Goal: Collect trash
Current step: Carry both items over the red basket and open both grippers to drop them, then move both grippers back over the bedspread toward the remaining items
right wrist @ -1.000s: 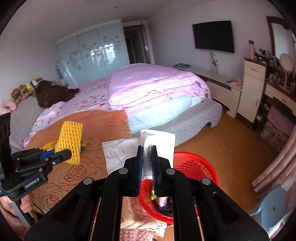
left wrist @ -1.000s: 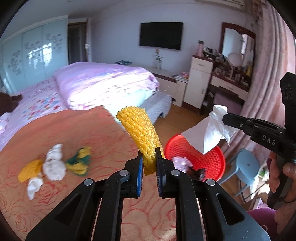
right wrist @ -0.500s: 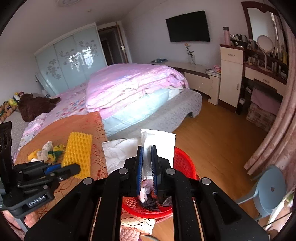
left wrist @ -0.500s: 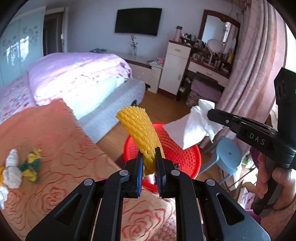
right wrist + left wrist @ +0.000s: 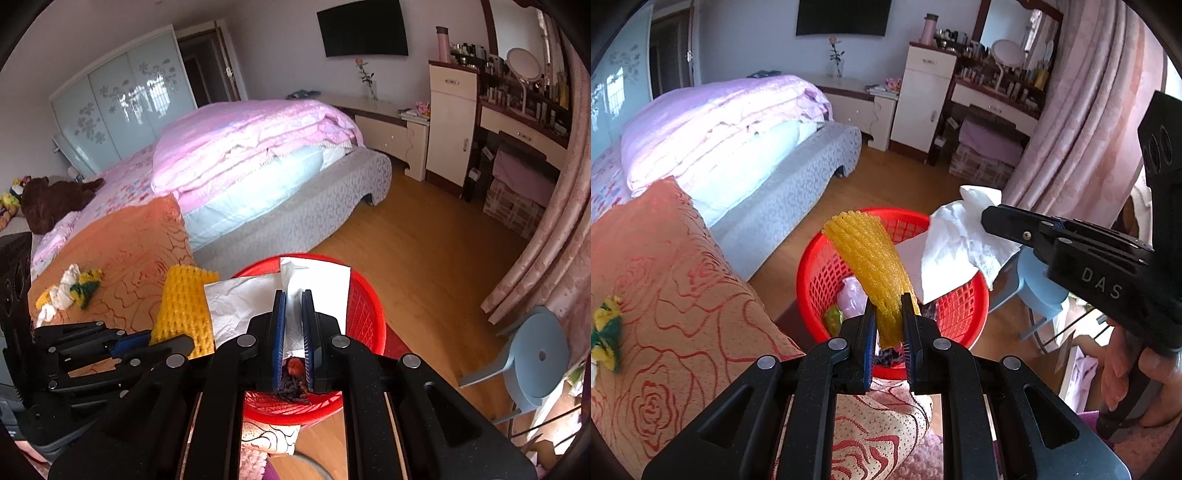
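My left gripper (image 5: 889,308) pinched a ribbed yellow foam net (image 5: 873,254), my right gripper (image 5: 293,306) a crumpled white tissue (image 5: 240,302); both hung above the round red mesh basket (image 5: 964,306).

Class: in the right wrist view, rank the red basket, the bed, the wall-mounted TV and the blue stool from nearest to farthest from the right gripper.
1. Red basket: directly below the right gripper.
2. Blue stool: on the floor, right.
3. Bed: ahead, centre-left.
4. TV: on the far wall.
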### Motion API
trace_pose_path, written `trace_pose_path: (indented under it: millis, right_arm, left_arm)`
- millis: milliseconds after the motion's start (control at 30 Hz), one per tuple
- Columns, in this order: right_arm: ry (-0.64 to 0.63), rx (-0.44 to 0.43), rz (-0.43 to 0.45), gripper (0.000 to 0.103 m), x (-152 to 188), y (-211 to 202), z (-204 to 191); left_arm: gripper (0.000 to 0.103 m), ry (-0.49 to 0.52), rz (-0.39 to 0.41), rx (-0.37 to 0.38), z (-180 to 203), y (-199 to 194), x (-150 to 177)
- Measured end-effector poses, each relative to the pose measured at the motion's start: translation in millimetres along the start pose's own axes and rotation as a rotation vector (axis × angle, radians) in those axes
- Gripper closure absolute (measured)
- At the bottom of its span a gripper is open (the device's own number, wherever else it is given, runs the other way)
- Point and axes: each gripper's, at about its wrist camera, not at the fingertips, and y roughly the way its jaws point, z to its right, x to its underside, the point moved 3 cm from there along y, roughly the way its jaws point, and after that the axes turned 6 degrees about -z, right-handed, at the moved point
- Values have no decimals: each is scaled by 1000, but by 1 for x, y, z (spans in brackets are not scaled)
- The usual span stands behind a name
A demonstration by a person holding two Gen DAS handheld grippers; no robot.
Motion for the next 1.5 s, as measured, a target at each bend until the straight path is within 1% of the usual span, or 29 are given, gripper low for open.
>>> trace_pose_path:
  millis: [133,200,233,300,333,367,400,500,733,833,900,1000,1100,1300,1500]
  right_arm:
    - [3,8,-24,93,2,8,0]
    - [4,11,-25,93,2,8,1]
    - [4,12,-24,93,3,8,0]
    - [6,11,-23,92,2,8,1]
    - [7,12,-21,91,3,8,1]
    - [7,12,-21,90,2,9,1]
    - [8,12,-20,85,2,8,2]
    - [14,13,-18,78,2,8,4]
    - [23,21,-6,67,3,5,5]
    - [31,23,8,59,2,2,5]
    - [38,24,18,49,2,0,5]
    - [42,20,38,41,2,-4,5]
    - [37,18,62,35,1,-8,2]
    - [-6,-2,84,32,3,-12,-13]
    - [-58,-13,89,31,5,-13,-31]
  left_arm:
    - [82,4,-9,-3,0,4,2]
    - [71,7,-9,-7,0,4,3]
    - [68,8,-6,-11,0,4,4]
    - [59,7,-1,-20,-1,4,5]
    - [57,5,2,-22,-1,3,5]
    - [55,1,5,-22,-2,1,5]
    - [54,-1,7,-23,-3,0,5]
    - [51,-23,19,-25,-9,-4,5]
    - [44,-82,45,-49,-25,-15,9]
    - [42,-97,58,-63,-30,-20,11]
    - [41,-107,68,-73,-33,-24,11]
    - [40,-124,84,-87,-38,-32,13]
    - [39,-141,101,-99,-44,-40,17]
    - [37,-172,125,-128,-55,-54,25]
    - [37,-212,138,-171,-75,-71,35]
